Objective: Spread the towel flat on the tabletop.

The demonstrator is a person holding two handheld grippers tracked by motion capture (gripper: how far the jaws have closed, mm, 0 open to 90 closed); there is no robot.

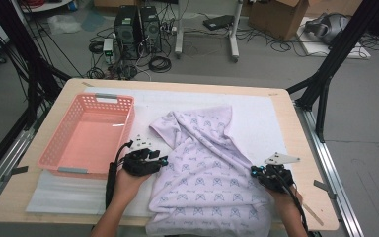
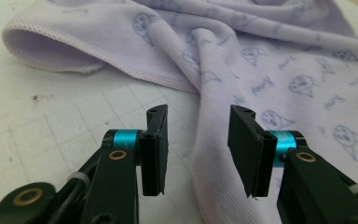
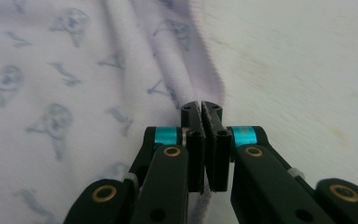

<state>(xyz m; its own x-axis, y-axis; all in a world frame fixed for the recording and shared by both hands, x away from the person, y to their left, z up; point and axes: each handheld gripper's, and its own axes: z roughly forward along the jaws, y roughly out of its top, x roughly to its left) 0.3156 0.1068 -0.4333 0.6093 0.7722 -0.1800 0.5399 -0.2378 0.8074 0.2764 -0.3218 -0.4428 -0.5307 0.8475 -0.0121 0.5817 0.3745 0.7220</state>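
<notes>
**Printed shirt spread on worktop**

No readable writing; small blue face prints across lilac shirt (image 1: 207, 168). Lying at worktop (image 1: 296, 123) centre, long axis running toward near edge. Pink basket (image 1: 86, 133) beside it, left. Left tool (image 2: 198, 149) part open around a fold, unclamped. Right tool (image 3: 207, 149) pinched shut on shirt hem.

A pale lilac garment (image 1: 207, 168) printed with small blue-grey figures lies rumpled and partly spread, between the left gripper (image 1: 164, 160) and the right gripper (image 1: 253, 171). A raised fold runs between the left gripper's parted jaws, unpinched. Its stitched hem edge is pinched in the right gripper's closed jaws.
</notes>
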